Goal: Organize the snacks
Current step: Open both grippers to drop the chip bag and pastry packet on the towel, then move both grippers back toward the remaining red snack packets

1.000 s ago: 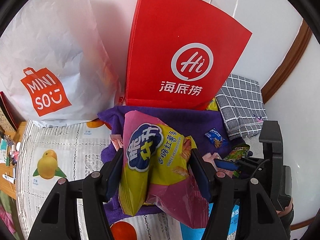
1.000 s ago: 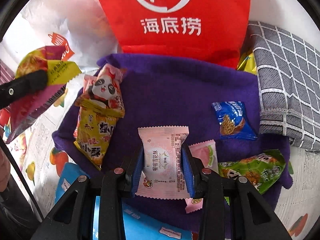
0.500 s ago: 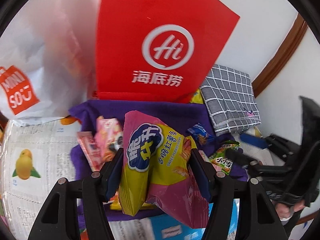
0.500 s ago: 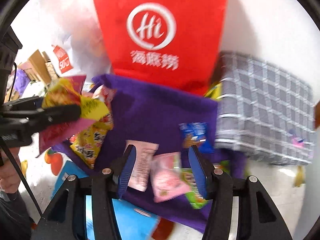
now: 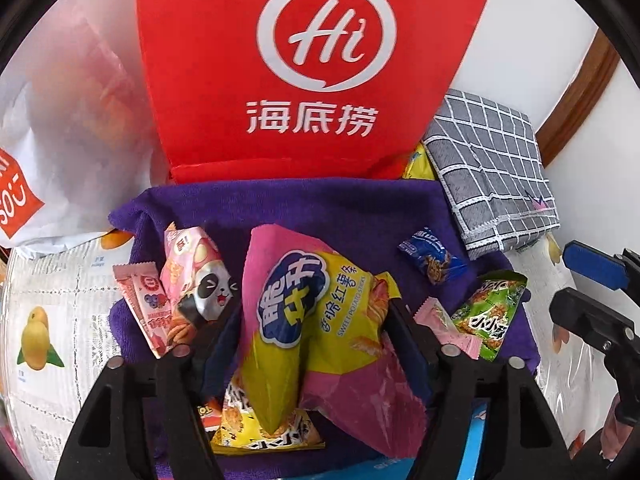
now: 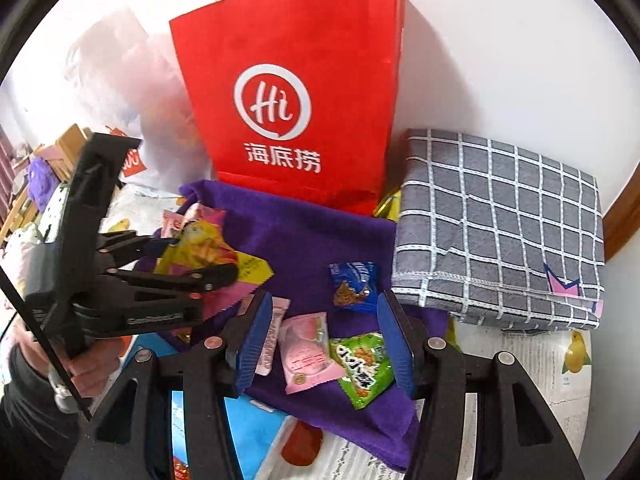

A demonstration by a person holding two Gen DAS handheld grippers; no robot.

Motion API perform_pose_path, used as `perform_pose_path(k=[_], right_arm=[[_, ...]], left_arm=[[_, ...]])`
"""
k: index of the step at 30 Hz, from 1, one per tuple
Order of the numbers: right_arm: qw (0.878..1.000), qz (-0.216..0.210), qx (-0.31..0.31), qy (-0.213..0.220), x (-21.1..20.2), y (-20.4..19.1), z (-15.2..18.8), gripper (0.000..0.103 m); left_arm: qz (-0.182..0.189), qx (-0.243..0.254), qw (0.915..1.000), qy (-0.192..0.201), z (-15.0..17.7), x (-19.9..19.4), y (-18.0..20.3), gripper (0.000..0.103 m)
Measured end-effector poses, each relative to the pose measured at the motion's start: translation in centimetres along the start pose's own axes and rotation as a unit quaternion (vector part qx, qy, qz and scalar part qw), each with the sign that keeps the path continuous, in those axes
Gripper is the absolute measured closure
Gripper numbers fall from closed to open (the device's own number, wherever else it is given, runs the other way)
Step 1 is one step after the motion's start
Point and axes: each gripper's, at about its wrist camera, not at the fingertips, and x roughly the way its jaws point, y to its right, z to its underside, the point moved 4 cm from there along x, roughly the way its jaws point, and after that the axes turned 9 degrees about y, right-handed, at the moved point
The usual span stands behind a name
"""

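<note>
Snacks (image 5: 434,260) mostly lie loose on the purple cloth (image 5: 320,208); your left tool (image 5: 316,328) is opening around the chip bag (image 5: 320,320), right tool (image 6: 326,340) spread, empty. Sorting's barely begun.

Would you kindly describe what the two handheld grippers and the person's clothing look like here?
Both grippers are black plastic frames with triangular cut-outs and silver rivets. The right gripper has two fingers lined with ribbed blue pads. The left gripper has the same build, with dark blue pads. A thin black cable runs past the hand on it, which wears a dark sleeve.
</note>
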Motion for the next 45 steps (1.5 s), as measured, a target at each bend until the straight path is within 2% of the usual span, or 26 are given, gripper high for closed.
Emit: perform_pose_path(k=[7, 13, 20, 24, 27, 33, 37, 45], right_arm=[[1.0, -0.003, -0.006, 0.006, -0.2, -1.0, -0.2, 0.049], [1.0, -0.006, -0.008, 0.016, -1.3, -2.1, -0.4, 0.049], [0.999, -0.007, 0.003, 0.053, -4.6, -4.2, -0.1, 0.049], [0.997, -0.012, 0.017, 0.068, -6.5, -5.3, 2.3, 0.049], [0.998, -0.011, 0.029, 0.052, -7.4, -6.2, 5.0, 0.049], [0.997, 0.063, 0.03, 0.038, -9.5, -8.1, 10.6, 0.049], [0.995, 0.067, 0.067, 0.037, -11.3, -8.9, 13.6, 0.049], [0.99, 0.068, 0.113, 0.055, -14.3, -10.0, 16.5, 0.049]], left_arm=[[-0.003, -0.017, 0.9998, 0.004, 0.4, -1.8, -1.3, 0.02], [-0.013, -0.027, 0.9994, 0.018, 1.2, -5.0, -2.1, 0.02], [-0.006, -0.035, 0.9993, 0.014, 4.5, -9.9, -3.1, 0.02], [-0.016, -0.032, 0.9988, 0.033, 6.5, -12.6, -3.2, 0.02], [-0.009, -0.031, 0.9986, 0.041, 8.0, -14.1, -2.7, 0.02], [0.014, -0.027, 0.9988, 0.039, 11.1, -15.8, -1.7, 0.02], [0.022, -0.022, 0.9988, 0.038, 12.9, -16.4, -1.2, 0.02], [0.036, -0.018, 0.9985, 0.038, 15.8, -17.6, -1.1, 0.02]])
